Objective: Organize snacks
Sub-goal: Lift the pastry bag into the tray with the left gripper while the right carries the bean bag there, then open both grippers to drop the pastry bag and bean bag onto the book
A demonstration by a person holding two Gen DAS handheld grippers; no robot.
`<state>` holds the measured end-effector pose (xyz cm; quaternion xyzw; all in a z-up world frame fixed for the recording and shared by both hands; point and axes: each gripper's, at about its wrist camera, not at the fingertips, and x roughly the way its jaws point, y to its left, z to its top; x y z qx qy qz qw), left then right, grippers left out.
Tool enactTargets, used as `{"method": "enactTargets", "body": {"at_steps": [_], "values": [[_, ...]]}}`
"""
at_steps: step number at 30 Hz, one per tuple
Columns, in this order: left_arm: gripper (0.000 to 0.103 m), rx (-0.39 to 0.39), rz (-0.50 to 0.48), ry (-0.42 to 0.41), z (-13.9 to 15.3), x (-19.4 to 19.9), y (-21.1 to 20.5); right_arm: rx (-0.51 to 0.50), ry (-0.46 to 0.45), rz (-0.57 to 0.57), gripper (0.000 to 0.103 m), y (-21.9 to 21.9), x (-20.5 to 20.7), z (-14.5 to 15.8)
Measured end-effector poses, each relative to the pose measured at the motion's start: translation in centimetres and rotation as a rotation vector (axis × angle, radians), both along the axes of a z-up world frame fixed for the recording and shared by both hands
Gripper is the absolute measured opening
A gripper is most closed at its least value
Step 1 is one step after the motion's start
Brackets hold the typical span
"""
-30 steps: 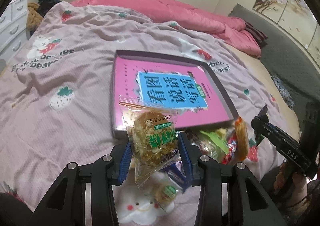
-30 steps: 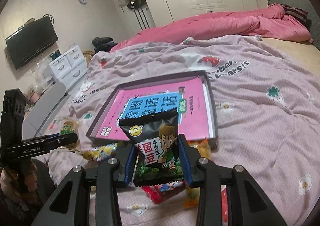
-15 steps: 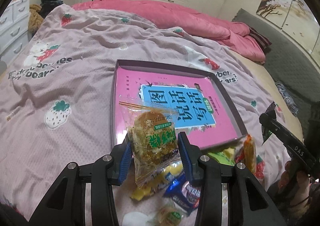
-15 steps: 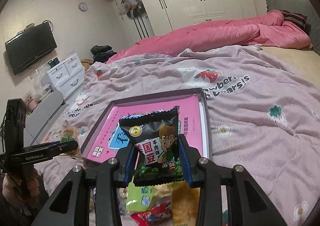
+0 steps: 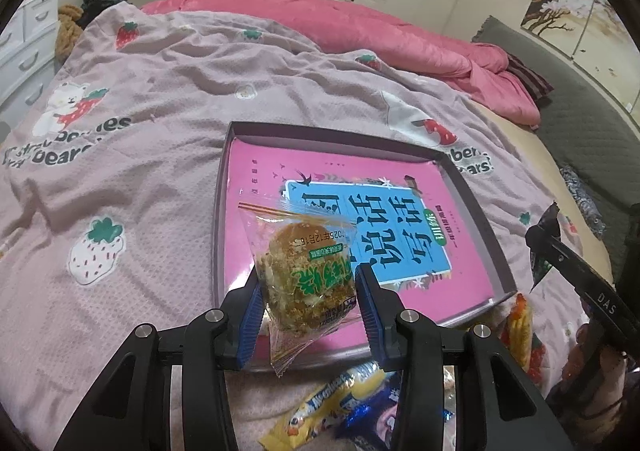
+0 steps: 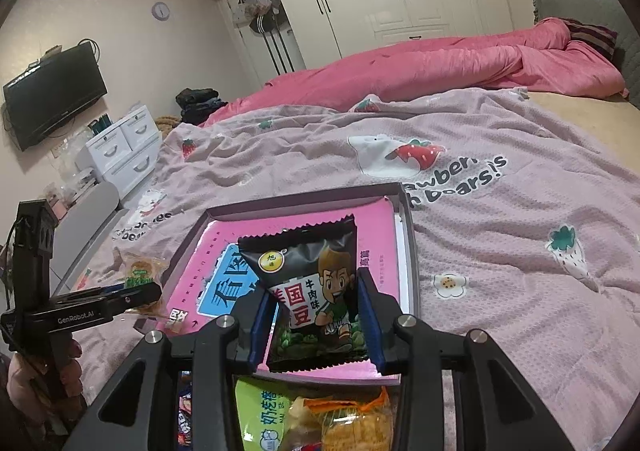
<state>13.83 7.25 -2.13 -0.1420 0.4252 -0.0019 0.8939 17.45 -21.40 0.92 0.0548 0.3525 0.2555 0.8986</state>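
Our left tool (image 5: 308, 295) grips a clear-wrapped cake packet (image 5: 304, 271) above the near edge of the shallow box (image 5: 476, 211) on the bed. Our right tool (image 6: 316, 315) grips a black bean-snack bag (image 6: 312, 291) over the same box's near edge; loose snacks (image 6: 312, 415) lie just before it.

Dim warm indoor light, sharp centre, fisheye-bent dark corners.
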Motion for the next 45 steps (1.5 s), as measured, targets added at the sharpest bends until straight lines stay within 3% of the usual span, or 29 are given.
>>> {"method": "enactTargets", "body": {"at_steps": [24,41,45], "values": [[0.045,0.017,-0.046,0.044,-2.4,2.3,-1.3,-0.127,0.160,-0.043,0.040,0.8,2.9,-4.7],[0.045,0.035,-0.049,0.066,-2.9,2.2,-1.6,-0.148,0.173,-0.061,0.041,0.7,3.0,-5.1],[0.045,0.033,-0.049,0.067,-2.8,2.1,-1.6,-0.124,0.150,-0.051,0.050,0.7,2.8,-4.6]]}}
